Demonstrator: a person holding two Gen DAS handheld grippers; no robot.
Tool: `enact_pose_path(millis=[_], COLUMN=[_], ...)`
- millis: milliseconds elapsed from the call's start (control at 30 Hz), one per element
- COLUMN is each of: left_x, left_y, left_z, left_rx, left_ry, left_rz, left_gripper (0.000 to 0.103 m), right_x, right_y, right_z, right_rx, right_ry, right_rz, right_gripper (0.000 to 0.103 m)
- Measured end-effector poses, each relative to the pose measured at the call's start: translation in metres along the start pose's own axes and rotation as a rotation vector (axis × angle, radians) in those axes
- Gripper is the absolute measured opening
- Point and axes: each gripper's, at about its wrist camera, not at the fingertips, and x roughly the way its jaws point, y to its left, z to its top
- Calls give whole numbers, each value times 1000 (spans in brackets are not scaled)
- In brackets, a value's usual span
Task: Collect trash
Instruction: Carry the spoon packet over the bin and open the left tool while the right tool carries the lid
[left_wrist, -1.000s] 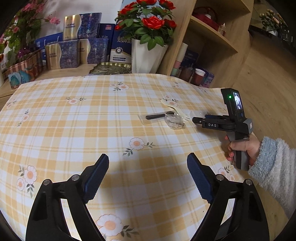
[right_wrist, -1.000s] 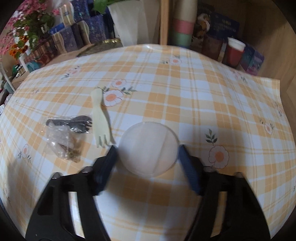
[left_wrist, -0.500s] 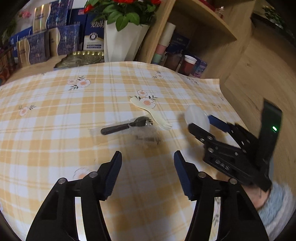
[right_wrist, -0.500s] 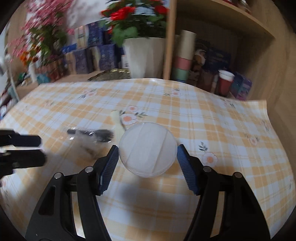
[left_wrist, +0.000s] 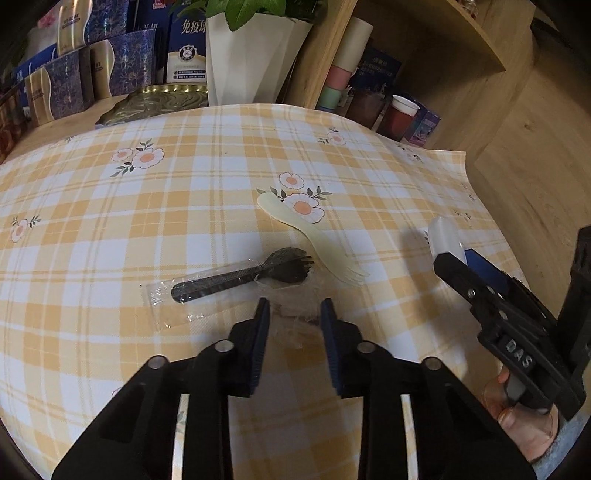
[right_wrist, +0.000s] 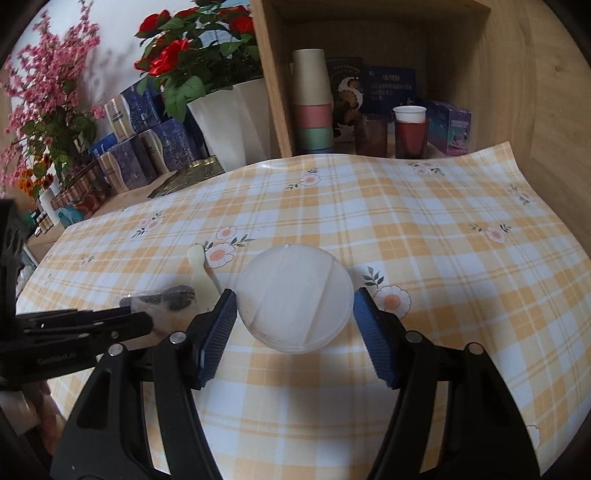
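Observation:
My right gripper (right_wrist: 293, 314) is shut on a round clear plastic lid (right_wrist: 293, 295) and holds it above the checked tablecloth (right_wrist: 424, 229); the lid also shows in the left wrist view (left_wrist: 445, 240). My left gripper (left_wrist: 293, 314) has its jaws narrowed around a crumpled clear plastic bag (left_wrist: 295, 314) lying on the cloth; contact is hard to judge. A black fork in a clear wrapper (left_wrist: 236, 280) and a cream plastic fork (left_wrist: 317, 240) lie just beyond it. In the right wrist view the cream fork (right_wrist: 201, 273) and the wrapped black fork (right_wrist: 162, 297) lie left of the lid.
A white vase with roses (right_wrist: 229, 122), blue boxes (right_wrist: 147, 147) and a gold tray (left_wrist: 159, 101) stand at the back. A wooden shelf holds stacked cups (right_wrist: 312, 107) and a red cup (right_wrist: 410, 131). The cloth's right edge (left_wrist: 469, 173) meets wooden floor.
My left gripper has moved forward to the crumpled bag and its jaws have narrowed around it. My right gripper has lifted the lid off the cloth and tilted up.

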Motion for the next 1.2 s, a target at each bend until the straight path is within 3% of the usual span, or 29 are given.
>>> enact_pose_path(millis=[67, 267, 467, 667, 967, 1200], left_x=[-9, -57, -122, -183, -249, -247], left_y=[0, 2, 15, 25, 30, 26], left_z=[-5, -27, -58, -97, -172, -234], left_rx=[12, 80, 73, 72, 134, 188], left_ry=[-3, -43, -85, -115, -126, -46], left_rz=[-18, -35, -47, -73, -80, -109], left_gripper=[16, 15, 15, 15, 15, 15], right_x=[0, 1, -10, -73, -180, -224], right_y=[-2, 4, 24, 58, 109, 118], right_z=[0, 0, -3, -17, -96, -168], right_rx=[9, -19, -110, -157, -134, -129], right_ry=[0, 3, 23, -8, -13, 36], right_rz=[1, -25, -69, 12, 139, 170], right_gripper=[66, 66, 66, 66, 66, 66])
